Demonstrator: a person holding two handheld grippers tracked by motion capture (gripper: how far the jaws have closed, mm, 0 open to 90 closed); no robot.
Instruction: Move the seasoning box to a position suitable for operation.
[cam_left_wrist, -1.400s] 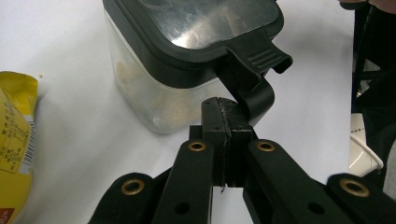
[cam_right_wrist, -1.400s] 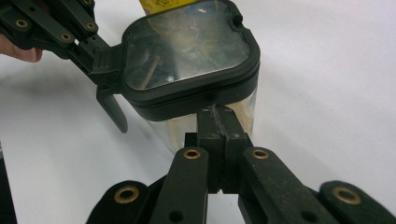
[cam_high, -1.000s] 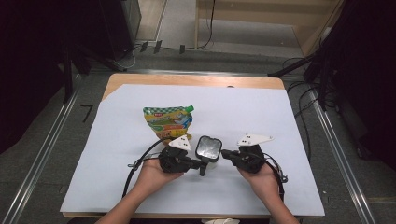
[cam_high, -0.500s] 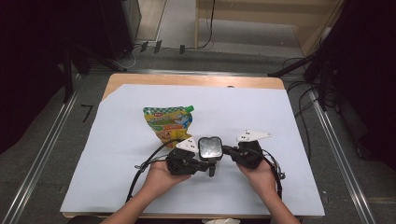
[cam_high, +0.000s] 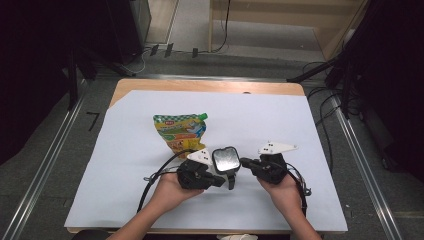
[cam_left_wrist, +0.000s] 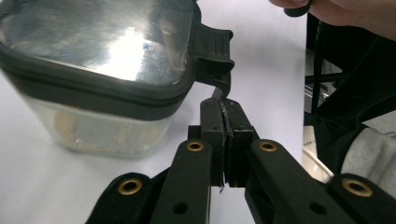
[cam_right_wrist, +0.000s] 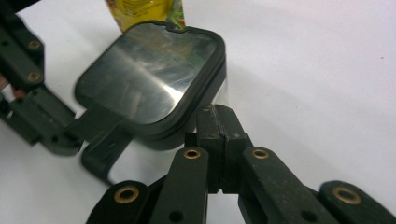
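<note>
Clear container (cam_high: 226, 161) with dark lid standing near the desk's front edge, squarely between both grippers. Left gripper (cam_left_wrist: 223, 122) pinched tight on the lid's clasp tab (cam_left_wrist: 212, 44), which juts toward it. Right gripper (cam_right_wrist: 218, 122) closed on nothing, tips touching the opposite wall, equally near

Upright clear container (cam_high: 226, 161); black lid latch flipped-out
</note>
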